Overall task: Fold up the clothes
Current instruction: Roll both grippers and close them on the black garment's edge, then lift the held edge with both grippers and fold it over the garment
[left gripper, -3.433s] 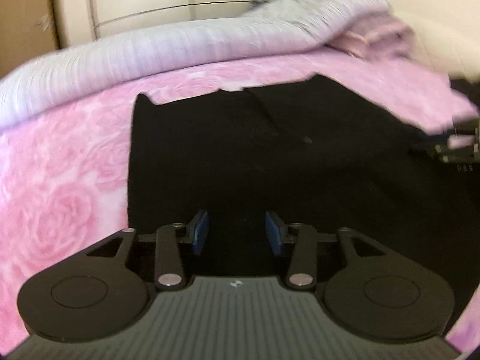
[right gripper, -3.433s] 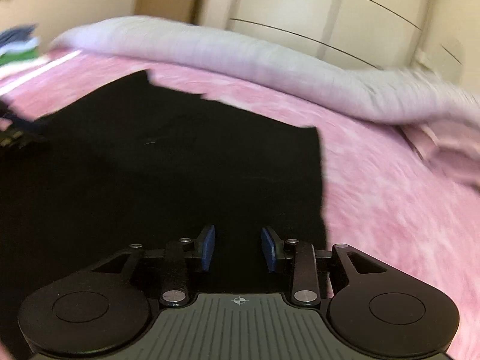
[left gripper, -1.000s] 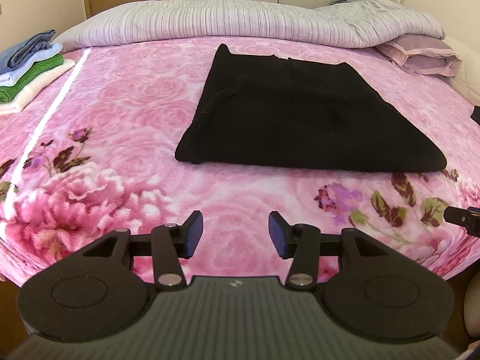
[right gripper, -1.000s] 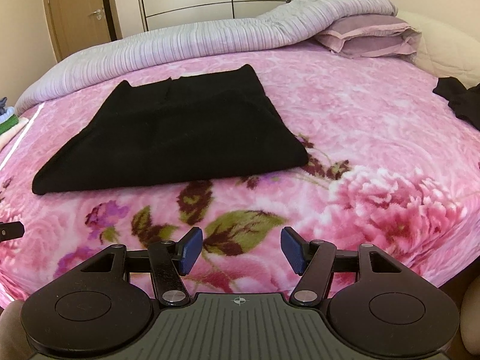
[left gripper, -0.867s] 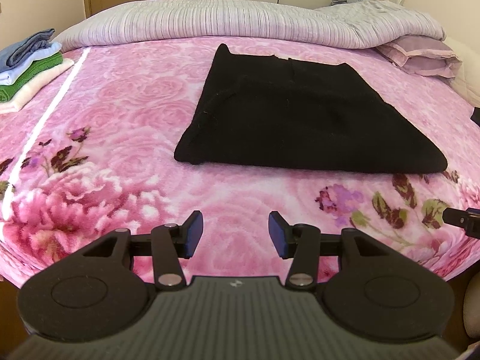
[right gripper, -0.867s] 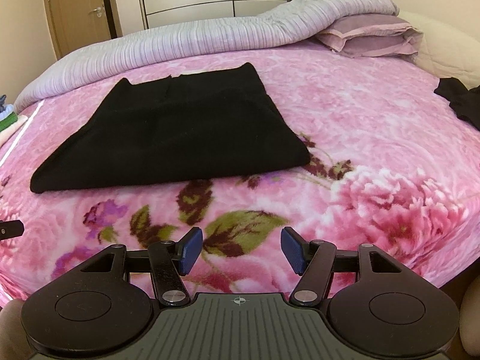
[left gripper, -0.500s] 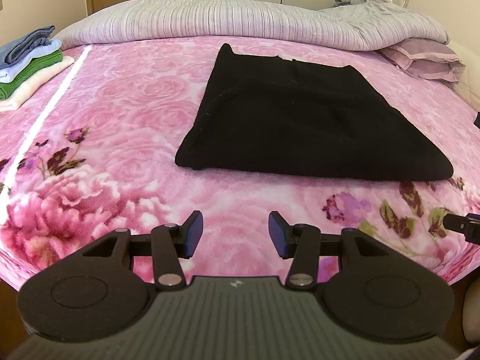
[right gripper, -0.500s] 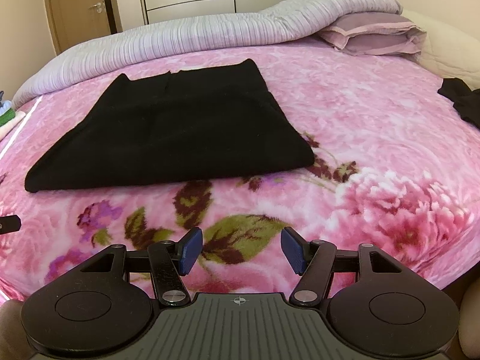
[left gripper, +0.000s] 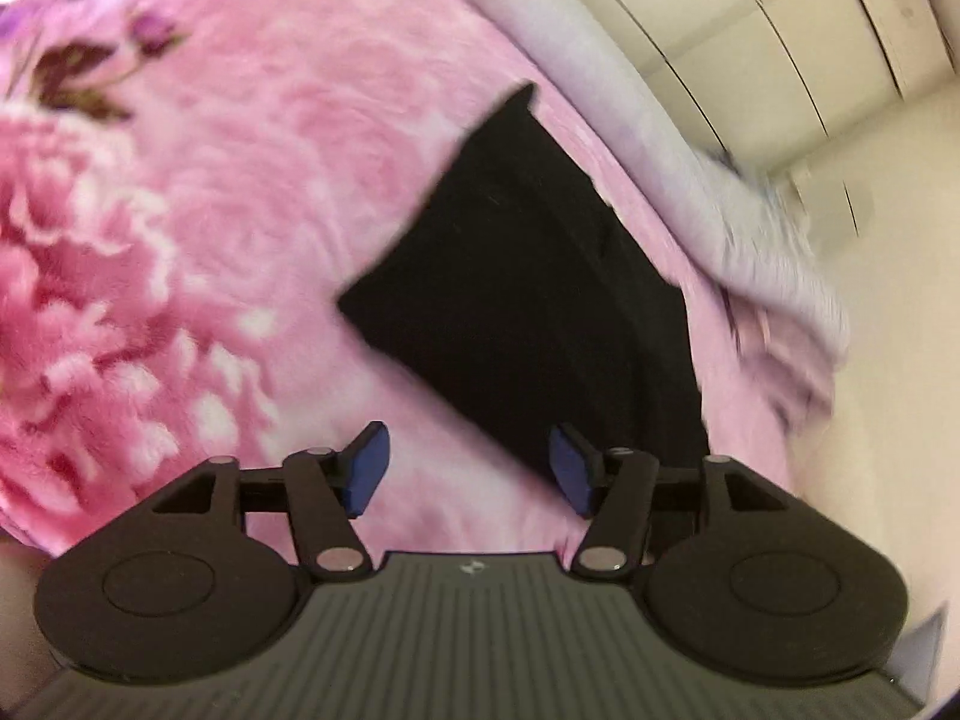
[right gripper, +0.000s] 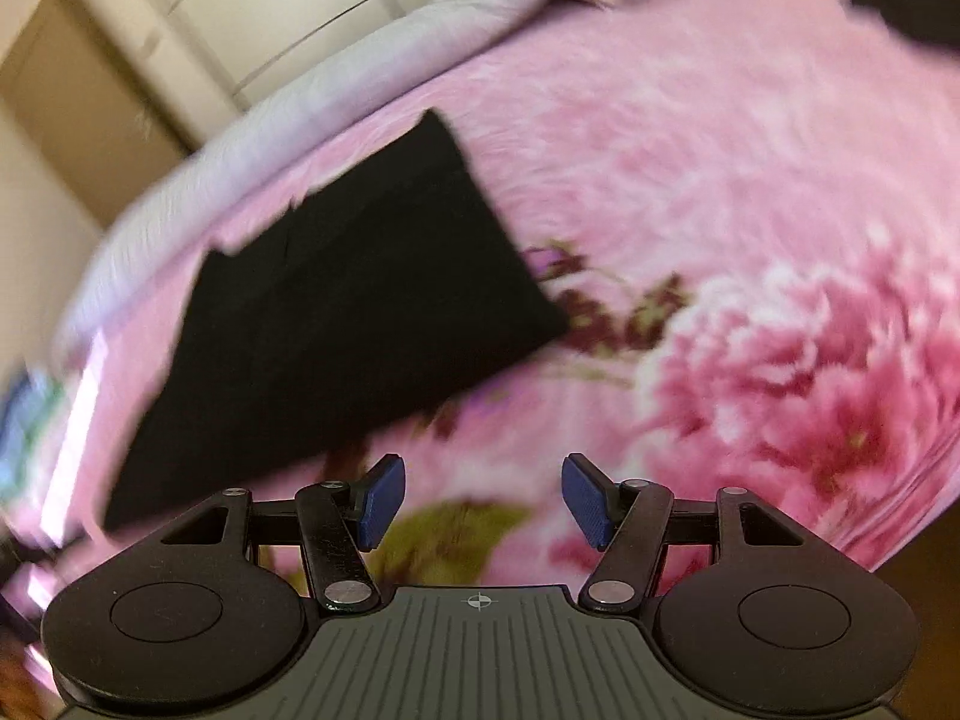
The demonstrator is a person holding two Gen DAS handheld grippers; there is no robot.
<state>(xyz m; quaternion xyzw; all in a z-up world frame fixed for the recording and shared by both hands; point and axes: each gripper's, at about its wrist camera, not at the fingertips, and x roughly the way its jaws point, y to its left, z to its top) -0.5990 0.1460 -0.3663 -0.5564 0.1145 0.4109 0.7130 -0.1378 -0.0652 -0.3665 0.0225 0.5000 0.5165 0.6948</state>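
Observation:
A black garment (left gripper: 528, 294), folded into a flat rectangle, lies on the pink floral bedspread (left gripper: 180, 192). It also shows in the right wrist view (right gripper: 342, 312). My left gripper (left gripper: 468, 468) is open and empty, over the bedspread just short of the garment's near edge. My right gripper (right gripper: 480, 498) is open and empty, above the bedspread in front of the garment's near right corner. Both views are tilted and blurred.
A grey striped duvet (left gripper: 690, 168) lies rolled along the head of the bed, also in the right wrist view (right gripper: 336, 84). White wardrobe doors (right gripper: 288, 12) stand behind it. A dark garment (right gripper: 906, 12) lies at the far right. Folded clothes (right gripper: 24, 420) sit at the left edge.
Both grippers have swung and tilted sharply, the left view rolling clockwise and the right view anticlockwise, and moved closer to the garment's near edge. Both stay open. The garment has not moved.

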